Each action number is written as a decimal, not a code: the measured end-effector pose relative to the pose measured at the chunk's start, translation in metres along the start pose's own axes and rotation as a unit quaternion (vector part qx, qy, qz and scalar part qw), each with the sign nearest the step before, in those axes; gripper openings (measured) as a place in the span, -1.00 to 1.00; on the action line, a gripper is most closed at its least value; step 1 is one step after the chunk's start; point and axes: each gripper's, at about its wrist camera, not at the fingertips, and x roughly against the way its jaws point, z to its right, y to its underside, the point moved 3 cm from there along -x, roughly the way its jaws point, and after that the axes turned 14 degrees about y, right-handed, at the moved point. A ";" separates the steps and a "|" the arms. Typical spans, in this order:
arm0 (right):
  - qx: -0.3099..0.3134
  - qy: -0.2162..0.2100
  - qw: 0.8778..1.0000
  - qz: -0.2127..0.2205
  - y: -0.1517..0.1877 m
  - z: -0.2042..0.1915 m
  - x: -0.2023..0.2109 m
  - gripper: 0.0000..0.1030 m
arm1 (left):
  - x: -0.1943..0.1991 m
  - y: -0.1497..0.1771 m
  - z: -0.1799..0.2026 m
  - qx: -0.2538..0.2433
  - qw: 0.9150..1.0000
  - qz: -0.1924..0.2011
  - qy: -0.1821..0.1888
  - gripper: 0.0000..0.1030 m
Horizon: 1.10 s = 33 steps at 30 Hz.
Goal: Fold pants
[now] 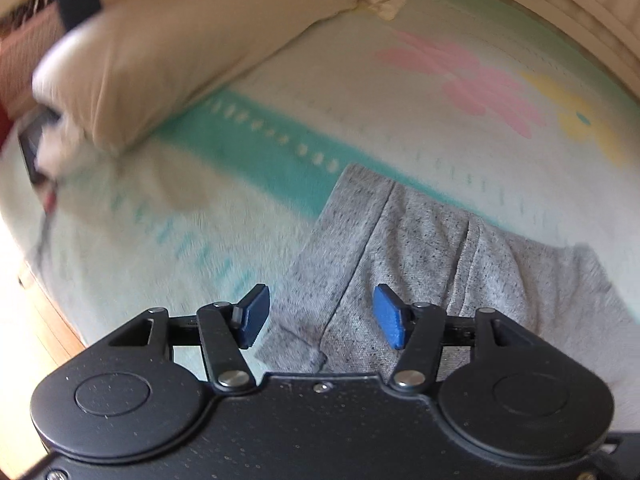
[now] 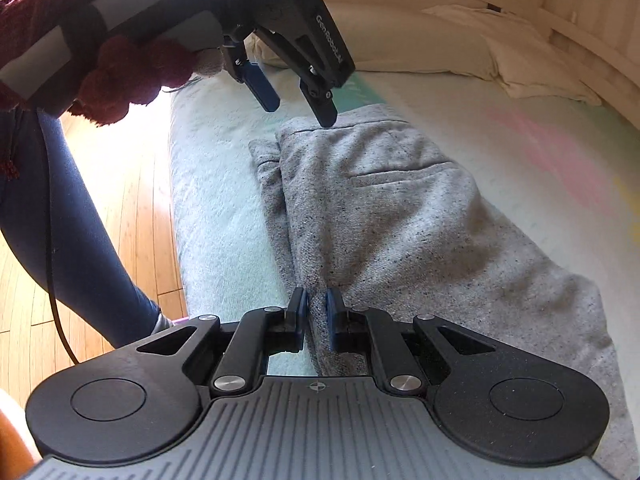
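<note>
Grey speckled pants [image 2: 380, 208] lie folded lengthwise on a bed blanket [image 2: 216, 200], near its left edge. My right gripper [image 2: 316, 310] is shut on a ridge of the pants' near left edge, with fabric pinched between its blue pads. In the right wrist view my left gripper [image 2: 298, 110] hovers open over the far end of the pants, held by a hand in a dark red sleeve [image 2: 120, 76]. In the left wrist view the left gripper [image 1: 322, 318] stands open just above the grey pants [image 1: 420, 248], astride a seam, with nothing pressed between its pads.
A cream pillow [image 1: 160, 60] lies at the far side of the bed, another pillow [image 2: 520, 56] near the headboard. The blanket [image 1: 440, 92] has mint stripes and pink and yellow flowers. Left of the bed are the wooden floor [image 2: 132, 220], a person's leg [image 2: 80, 232] and a cable [image 2: 54, 280].
</note>
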 end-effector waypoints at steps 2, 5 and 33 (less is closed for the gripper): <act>0.003 0.002 1.000 0.000 -0.001 -0.001 -0.005 -0.78 | 0.002 -0.002 -0.007 0.018 1.000 0.010 -0.002 0.21; 0.001 0.000 1.000 -0.001 -0.002 0.000 -0.006 -0.78 | 0.003 -0.002 -0.011 0.023 0.999 0.028 -0.022 0.42; -0.020 -0.008 1.000 -0.009 -0.003 0.008 -0.005 -0.78 | -0.032 0.007 0.005 -0.016 1.000 0.002 -0.012 0.31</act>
